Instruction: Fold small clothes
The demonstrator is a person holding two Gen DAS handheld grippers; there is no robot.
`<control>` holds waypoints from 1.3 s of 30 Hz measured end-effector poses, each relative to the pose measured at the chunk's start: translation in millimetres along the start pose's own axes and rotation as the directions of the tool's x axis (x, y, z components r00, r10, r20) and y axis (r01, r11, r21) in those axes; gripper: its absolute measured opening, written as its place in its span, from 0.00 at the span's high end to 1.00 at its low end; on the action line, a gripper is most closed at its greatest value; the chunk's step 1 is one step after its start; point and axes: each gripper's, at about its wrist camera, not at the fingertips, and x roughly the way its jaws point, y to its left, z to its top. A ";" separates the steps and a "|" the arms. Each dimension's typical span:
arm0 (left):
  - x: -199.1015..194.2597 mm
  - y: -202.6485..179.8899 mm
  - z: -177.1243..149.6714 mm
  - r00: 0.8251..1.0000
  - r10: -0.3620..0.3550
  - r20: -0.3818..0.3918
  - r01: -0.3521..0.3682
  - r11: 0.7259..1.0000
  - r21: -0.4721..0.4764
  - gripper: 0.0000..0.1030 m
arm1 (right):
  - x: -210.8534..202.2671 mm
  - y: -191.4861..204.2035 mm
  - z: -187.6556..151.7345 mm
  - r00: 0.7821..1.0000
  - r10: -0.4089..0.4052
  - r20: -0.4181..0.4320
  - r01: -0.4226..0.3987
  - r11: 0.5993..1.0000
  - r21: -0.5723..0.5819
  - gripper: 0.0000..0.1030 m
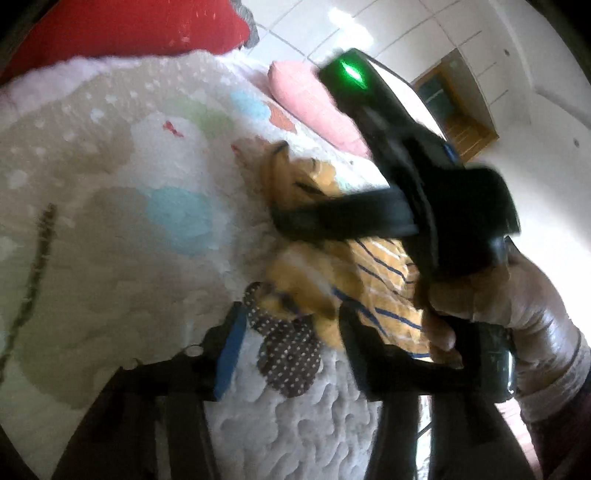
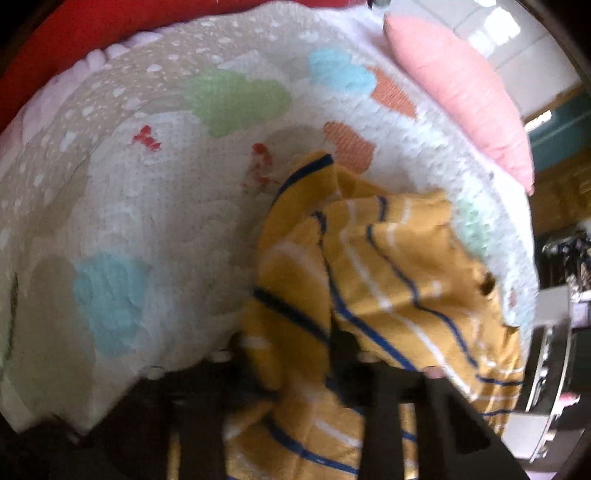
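On bed [image 2: 122, 206]: striped shirt [image 2: 384, 266] crumpled, unfolded; dotted garment [image 1: 288, 354] untouched. Right tool [image 2: 317, 373] pinching shirt; left tool [image 1: 288, 332] spread, empty. Folding barely begun.

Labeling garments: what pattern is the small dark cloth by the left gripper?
Brown with white polka dots; left wrist view.

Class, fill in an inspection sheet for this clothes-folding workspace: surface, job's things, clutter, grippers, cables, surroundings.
Surface: white quilted bed cover with pastel cloud patches.
Job's things: crumpled mustard-yellow garment with blue and white stripes; small brown white-dotted cloth beside it.
Clutter: pink ribbed pillow and red cushion at the bed's edges.
Grippers: left gripper open, astride both cloths' edges; right gripper closed on the yellow garment, held by a hand.
Cables: nothing seen.
Surroundings: white tiled floor, wooden-framed doorway.
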 end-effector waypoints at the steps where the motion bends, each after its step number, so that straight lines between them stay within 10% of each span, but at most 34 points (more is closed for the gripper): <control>1: -5.8 0.0 -2.7 1.000 0.014 0.017 -0.014 1.000 0.003 0.41 | -4.6 -3.2 -2.7 1.000 0.015 0.019 -0.015 1.000 0.009 0.81; 9: -19.6 -2.3 -19.8 0.982 0.171 0.076 -0.174 0.984 0.036 0.32 | -63.8 -143.9 -64.8 0.972 0.112 0.208 -0.164 0.954 0.251 0.86; 15: -12.8 -25.8 -30.1 0.991 0.132 0.007 -0.132 0.991 0.031 0.32 | -31.7 -287.1 -171.4 0.967 0.122 0.225 -0.227 0.816 0.531 0.85; 19: -0.3 -50.3 -38.7 0.985 0.166 -0.056 -0.159 0.982 0.107 0.32 | 4.8 -336.9 -228.5 0.944 0.198 0.265 -0.326 0.696 0.640 0.44; 21: 3.2 -60.0 -40.3 0.982 0.173 -0.073 -0.162 0.977 0.135 0.32 | -3.4 -353.1 -254.8 0.927 0.161 0.339 -0.360 0.638 0.681 0.39; 24: 7.2 -81.8 -44.8 0.978 0.194 -0.079 -0.177 0.967 0.182 0.32 | -23.3 -357.2 -267.2 0.913 0.125 0.388 -0.370 0.654 0.660 0.39; 28: 21.3 -110.6 -48.8 0.976 0.196 -0.100 -0.168 0.958 0.234 0.31 | -59.4 -336.9 -272.4 0.835 0.145 0.530 -0.478 0.670 0.568 0.25; 30: 26.7 -123.0 -51.9 0.973 0.198 -0.114 -0.164 0.952 0.258 0.31 | -58.8 -320.2 -265.2 0.838 0.165 0.521 -0.475 0.692 0.544 0.24; 31: 29.2 -130.5 -53.8 0.972 0.199 -0.122 -0.160 0.949 0.273 0.31 | -57.2 -312.9 -263.0 0.842 0.177 0.510 -0.471 0.701 0.535 0.24; 34: 29.3 -146.0 -56.8 0.973 0.194 -0.128 -0.148 0.941 0.303 0.31 | -35.2 -280.3 -254.1 0.879 0.226 0.420 -0.427 0.766 0.481 0.83; 39: 29.1 -152.1 -50.4 0.971 0.193 -0.138 -0.143 0.940 0.310 0.29 | -35.3 -309.5 -307.2 0.835 0.186 0.517 -0.496 0.660 0.564 0.91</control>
